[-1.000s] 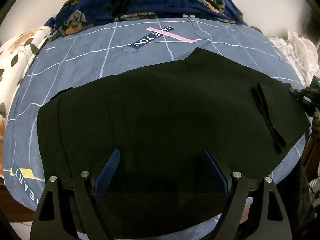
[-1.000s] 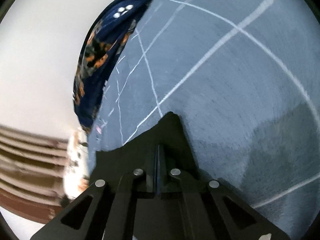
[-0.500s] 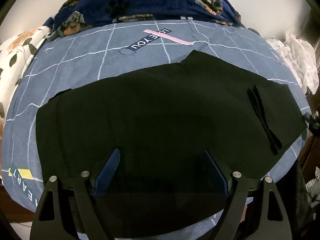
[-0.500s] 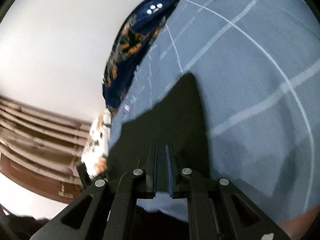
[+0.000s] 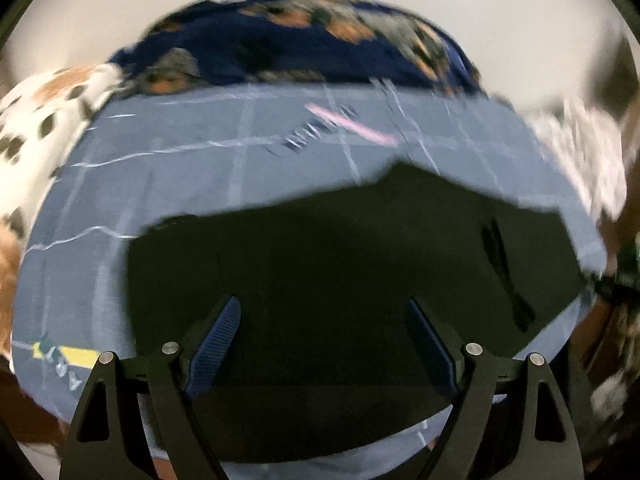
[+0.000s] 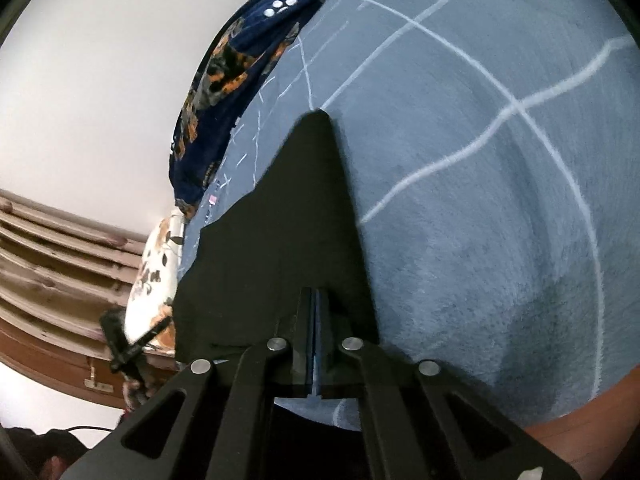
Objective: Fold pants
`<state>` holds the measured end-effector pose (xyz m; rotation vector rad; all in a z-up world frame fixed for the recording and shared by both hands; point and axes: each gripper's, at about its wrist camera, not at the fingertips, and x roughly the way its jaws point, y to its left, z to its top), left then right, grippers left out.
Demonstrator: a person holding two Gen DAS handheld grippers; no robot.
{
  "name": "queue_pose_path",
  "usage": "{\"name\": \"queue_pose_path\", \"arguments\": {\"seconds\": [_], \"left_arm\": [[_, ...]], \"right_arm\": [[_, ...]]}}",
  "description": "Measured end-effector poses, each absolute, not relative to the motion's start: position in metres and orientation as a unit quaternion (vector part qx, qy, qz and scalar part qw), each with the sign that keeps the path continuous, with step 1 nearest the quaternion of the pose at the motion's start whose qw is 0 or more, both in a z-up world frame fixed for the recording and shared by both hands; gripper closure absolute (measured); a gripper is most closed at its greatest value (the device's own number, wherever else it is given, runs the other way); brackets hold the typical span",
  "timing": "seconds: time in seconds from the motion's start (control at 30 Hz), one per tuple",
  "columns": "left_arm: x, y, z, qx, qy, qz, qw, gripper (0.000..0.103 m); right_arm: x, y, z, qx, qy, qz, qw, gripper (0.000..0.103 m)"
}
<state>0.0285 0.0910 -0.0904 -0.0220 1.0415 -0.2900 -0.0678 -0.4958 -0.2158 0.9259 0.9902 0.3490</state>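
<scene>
Black pants [image 5: 340,280] lie spread flat on a blue sheet with white lines [image 5: 200,160]; their drawstring [image 5: 504,268] rests near the right end. My left gripper [image 5: 323,302] hovers above the near edge of the pants, jaws wide open and empty; this view is motion-blurred. The right gripper shows as a blur [image 5: 618,280] at the pants' right corner. In the right wrist view my right gripper [image 6: 316,292] sits low over the pants [image 6: 280,240] at their near edge. Its pads stand a thin slit apart, with no cloth seen between them.
A navy dog-print blanket [image 5: 320,40] is bunched along the far side of the bed. A floral pillow [image 5: 40,120] lies to the left and white cloth [image 5: 592,160] to the right. A wooden slatted frame [image 6: 60,260] stands beyond the pillow. The sheet [image 6: 480,200] extends right.
The left gripper rose and drew back, so the pants look smaller and blurred. The right gripper slid along the pants' edge, and its jaws went from fully shut to slightly parted.
</scene>
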Motion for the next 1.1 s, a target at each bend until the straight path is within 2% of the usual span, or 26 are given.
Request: {"name": "queue_pose_path", "arguments": {"seconds": [0.13,0.2,0.27,0.33,0.57,0.8,0.97,1.1], "left_arm": [[0.033,0.159,-0.075,-0.070,0.484,-0.088,0.868,0.019],[0.030,0.190,-0.076,-0.094,0.487,-0.072,0.865,0.019],[0.024,0.211,-0.083,-0.118,0.495,-0.080,0.857,0.019],[0.018,0.219,-0.094,-0.124,0.510,-0.089,0.847,0.020],[0.000,0.223,-0.135,-0.192,0.551,-0.147,0.799,0.022],[-0.029,0.221,-0.135,-0.254,0.543,-0.211,0.772,0.022],[-0.033,0.235,-0.141,-0.302,0.556,-0.197,0.749,0.022],[-0.043,0.265,-0.128,-0.323,0.526,-0.114,0.778,0.023]], "right_arm": [[-0.059,-0.477,-0.179,0.393,0.435,0.193,0.787,0.091],[-0.052,-0.461,-0.164,0.383,0.429,0.216,0.789,0.086],[-0.046,-0.443,-0.155,0.375,0.428,0.235,0.788,0.073],[-0.041,-0.425,-0.150,0.371,0.430,0.252,0.783,0.067],[-0.031,-0.367,-0.149,0.355,0.452,0.296,0.763,0.065],[-0.033,-0.356,-0.162,0.374,0.470,0.292,0.744,0.060],[-0.032,-0.351,-0.166,0.382,0.476,0.287,0.738,0.056],[-0.033,-0.349,-0.164,0.380,0.476,0.294,0.737,0.054]]}}
